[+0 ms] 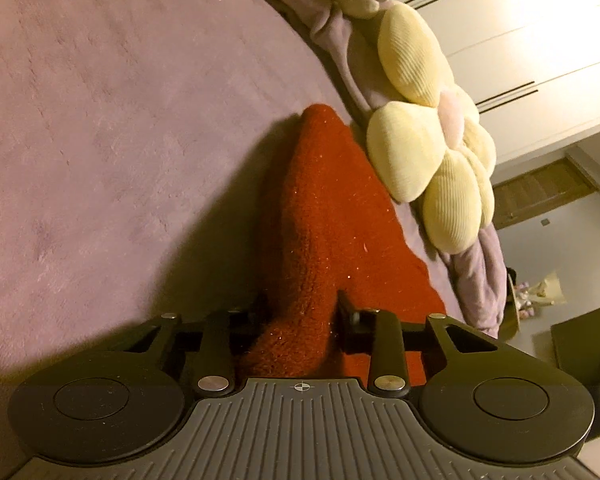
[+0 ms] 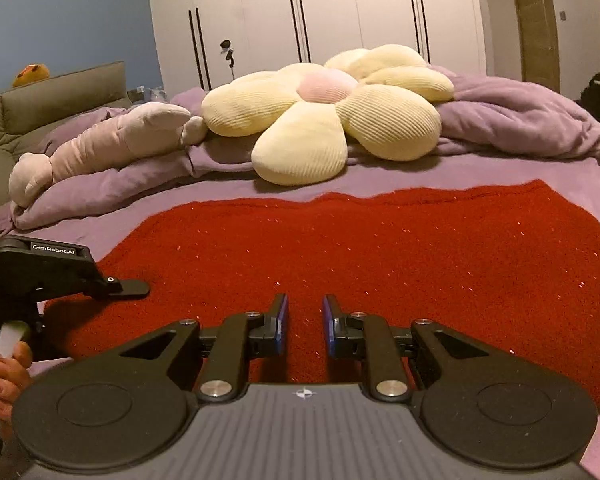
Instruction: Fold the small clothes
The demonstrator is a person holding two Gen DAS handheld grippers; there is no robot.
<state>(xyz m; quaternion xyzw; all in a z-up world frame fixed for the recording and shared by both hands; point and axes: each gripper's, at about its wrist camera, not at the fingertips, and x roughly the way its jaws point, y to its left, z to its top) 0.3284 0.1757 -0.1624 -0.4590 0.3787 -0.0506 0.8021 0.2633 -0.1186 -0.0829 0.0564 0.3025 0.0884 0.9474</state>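
A fuzzy red knit garment point(image 2: 380, 256) lies spread flat on the purple bed sheet point(image 2: 500, 172). My left gripper point(image 1: 300, 312) is shut on a bunched fold of the red garment point(image 1: 320, 208) and lifts its edge off the sheet. It shows from the side at the left of the right wrist view point(image 2: 128, 288), at the garment's left edge. My right gripper point(image 2: 305, 312) is open and empty, its blue-padded fingers point(image 2: 282, 320) just above the garment's near middle.
A yellow flower-shaped cushion point(image 2: 324, 112) lies on a rumpled purple duvet point(image 2: 520, 120) just behind the garment. A long pale plush toy point(image 2: 112, 140) lies at the back left. White wardrobes point(image 2: 340, 8) stand behind the bed. The bare purple sheet point(image 1: 100, 100) stretches to the left.
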